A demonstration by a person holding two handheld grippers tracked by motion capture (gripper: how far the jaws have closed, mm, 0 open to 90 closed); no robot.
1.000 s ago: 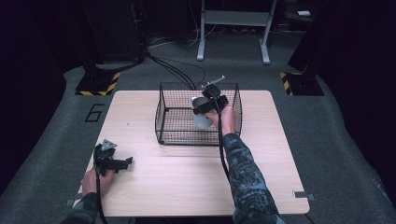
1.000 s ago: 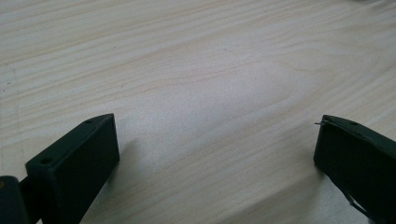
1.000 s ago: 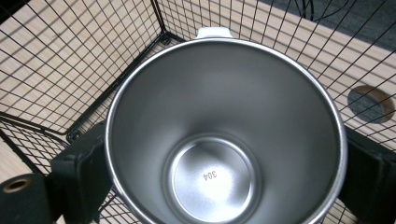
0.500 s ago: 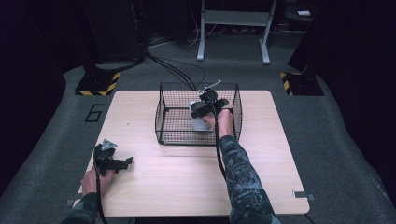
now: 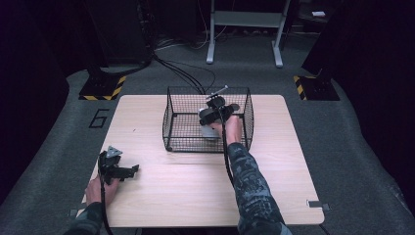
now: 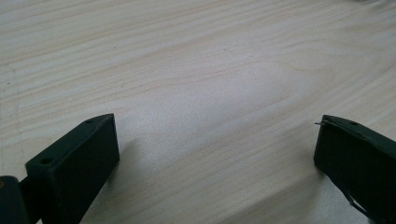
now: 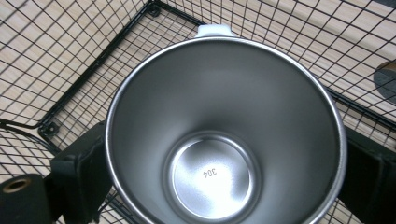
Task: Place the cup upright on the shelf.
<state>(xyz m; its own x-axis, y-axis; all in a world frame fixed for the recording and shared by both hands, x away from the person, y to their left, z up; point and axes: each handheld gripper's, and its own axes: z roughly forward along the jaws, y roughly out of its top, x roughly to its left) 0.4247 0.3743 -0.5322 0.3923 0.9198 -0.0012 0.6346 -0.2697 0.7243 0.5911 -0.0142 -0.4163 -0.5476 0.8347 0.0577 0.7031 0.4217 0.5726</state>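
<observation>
right hand-held gripper is down inside the black wire basket, near its right half, in the high view. its jaws sit on either side of a steel cup, one against each outer wall, clamped on it. cup is upright, mouth toward the right gripper view camera, empty inside, "304" stamped on the bottom. small tab or handle on the cup rim points toward a basket corner. basket mesh visible all around and under the cup; can't tell whether the cup base touches the basket floor. in the high view the cup shows as a pale shape just below the gripper body.

basket sits on the wooden surface, toward its far centre.

left hand-held gripper rests low at the near-left of the surface, well apart from the basket. jaws spread wide with nothing between them, just bare wood grain in the left gripper view.
</observation>
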